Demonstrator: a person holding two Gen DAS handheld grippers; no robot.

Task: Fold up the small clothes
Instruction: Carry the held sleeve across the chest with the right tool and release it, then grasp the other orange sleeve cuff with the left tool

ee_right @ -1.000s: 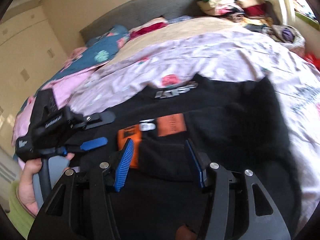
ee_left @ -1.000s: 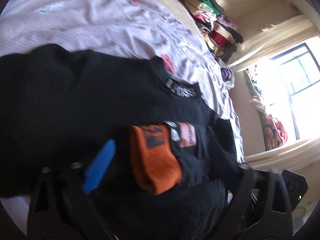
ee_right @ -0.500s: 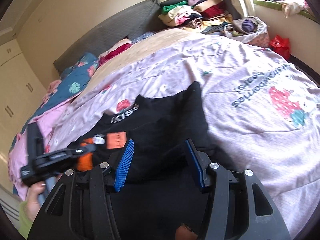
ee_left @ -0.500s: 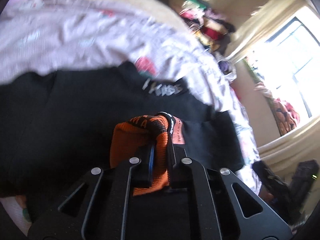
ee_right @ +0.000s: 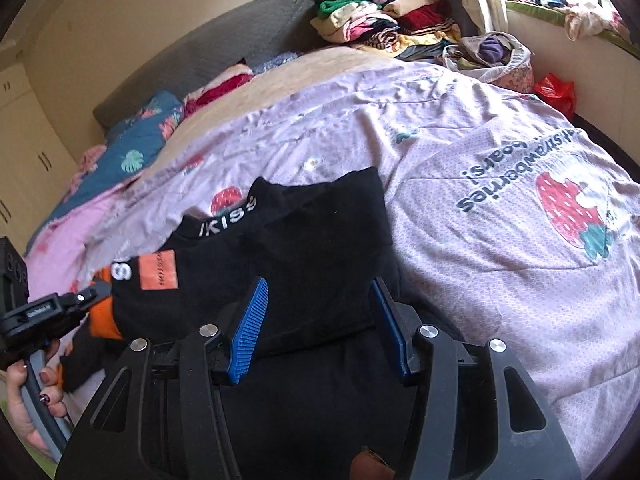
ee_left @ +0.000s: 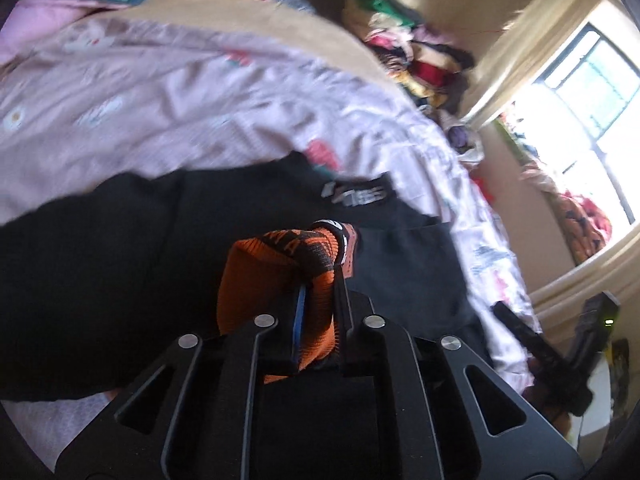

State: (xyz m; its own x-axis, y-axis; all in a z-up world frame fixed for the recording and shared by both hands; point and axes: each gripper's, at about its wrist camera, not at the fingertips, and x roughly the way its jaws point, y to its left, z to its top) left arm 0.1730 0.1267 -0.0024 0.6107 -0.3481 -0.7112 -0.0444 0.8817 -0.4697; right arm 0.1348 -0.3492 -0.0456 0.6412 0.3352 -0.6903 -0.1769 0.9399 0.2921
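Support surface: a bed covered with a pale lilac cotton sheet (ee_right: 460, 264) printed with strawberries and dark lettering; the sheet is creased. A beige blanket (ee_right: 320, 70) lies across the bed beyond the sheet, towards the grey quilted headboard (ee_right: 224, 48). At the head end: a teal leaf-patterned pillow (ee_right: 136, 148) and a pink cloth (ee_right: 60, 252) just beside it. A black knitted garment with white collar lettering (ee_right: 312, 232) lies spread flat on the sheet at the near edge. A stack of folded multicoloured clothes (ee_right: 384, 20) sits at the far corner.
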